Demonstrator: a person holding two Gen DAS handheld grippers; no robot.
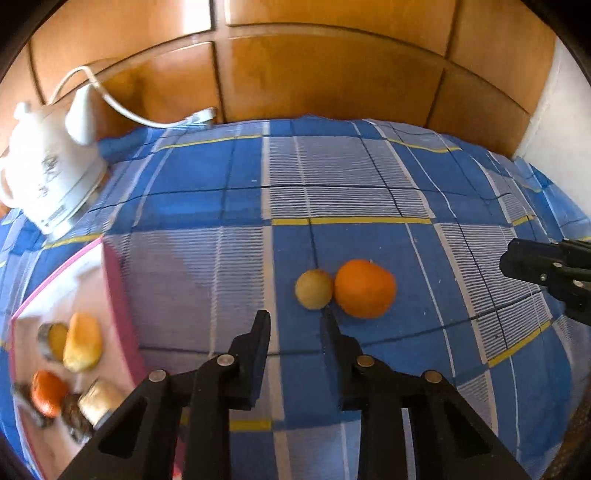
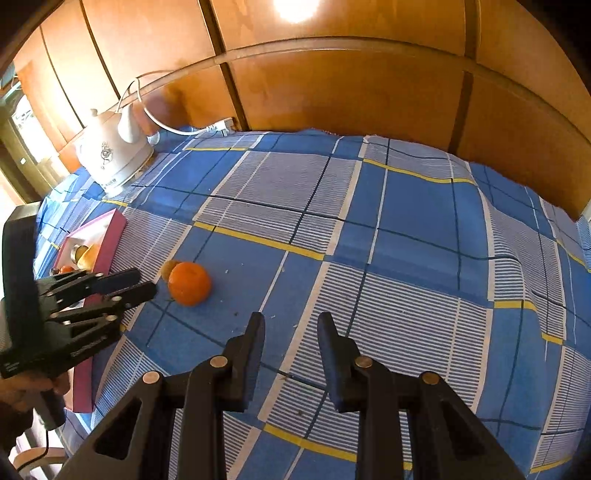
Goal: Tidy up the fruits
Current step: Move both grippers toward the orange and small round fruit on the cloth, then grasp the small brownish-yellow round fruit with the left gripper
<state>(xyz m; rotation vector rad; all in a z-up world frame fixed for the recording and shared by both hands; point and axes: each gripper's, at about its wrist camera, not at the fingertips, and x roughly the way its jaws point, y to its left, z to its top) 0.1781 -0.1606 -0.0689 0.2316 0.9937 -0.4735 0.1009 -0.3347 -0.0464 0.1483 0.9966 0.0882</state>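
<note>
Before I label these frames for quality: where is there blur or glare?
Left wrist view: the pink box and its fruit at lower left are smeared, while the orange is sharp. Right wrist view: a bright glare spot sits on the wood panel at top; the cloth bulges from fisheye distortion.

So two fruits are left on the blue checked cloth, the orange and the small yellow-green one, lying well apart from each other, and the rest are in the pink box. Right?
Not quite. The orange and the small yellow-green fruit are not apart: they lie side by side, touching, as the left wrist view shows. The rest stands: both are on the blue checked cloth, and the other fruits are in the pink box.
</note>
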